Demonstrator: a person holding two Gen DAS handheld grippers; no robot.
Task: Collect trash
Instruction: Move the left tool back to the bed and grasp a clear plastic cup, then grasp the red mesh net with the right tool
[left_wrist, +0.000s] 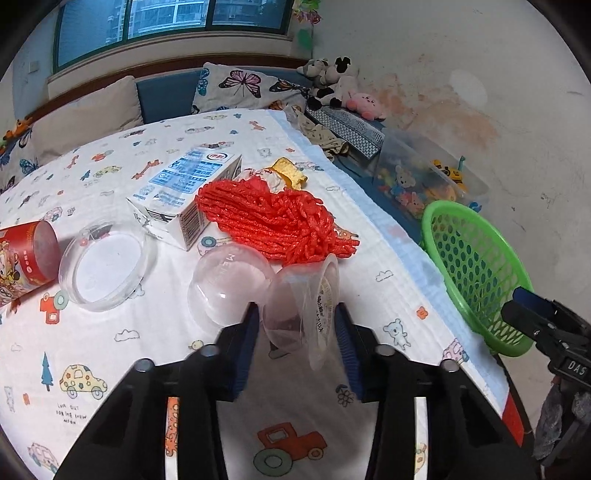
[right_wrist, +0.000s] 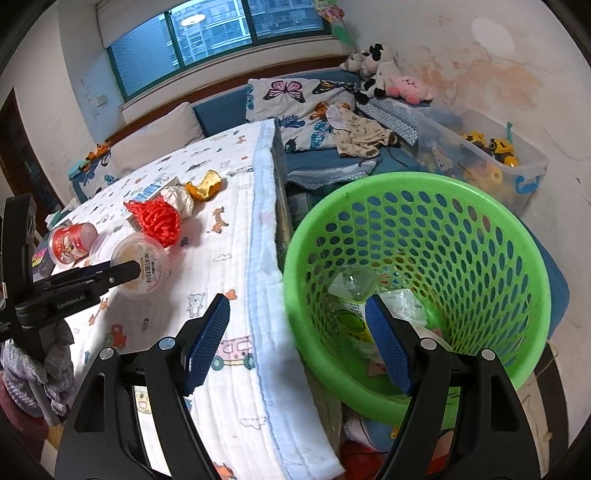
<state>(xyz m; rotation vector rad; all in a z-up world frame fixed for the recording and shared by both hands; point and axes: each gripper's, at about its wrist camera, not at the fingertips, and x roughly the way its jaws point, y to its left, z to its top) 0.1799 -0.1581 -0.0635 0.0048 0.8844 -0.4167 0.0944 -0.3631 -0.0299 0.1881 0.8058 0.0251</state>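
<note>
1. Both blue-padded fingers of the left gripper (left_wrist: 297, 325) flank a clear plastic cup (left_wrist: 301, 310) lying on its side. The left pad (left_wrist: 245, 350) sits against the cup's base end, while the right pad (left_wrist: 345, 350) stands just beside the rim, and contact there cannot be confirmed.
2. With no visible squeeze on the cup wall, the jaws read as part-closed around it, not yet clamped.
3. Right gripper (right_wrist: 297, 339) hangs with jaws wide and nothing between them, poised above the edge of the green basket (right_wrist: 480, 221).
4. The cup rests on the printed bedsheet (left_wrist: 110, 166), directly ahead of the left fingers, its long axis running across the gap from pad to pad. The left hand is plainly nearer.
5. The cup is thin, transparent and looks easily crushed, with a peeled foil lid still hanging at its mouth.
6. The basket sits off the bed's right edge, already holding some wrappers; carrying the cup there likely means a sweep to the right.
</note>
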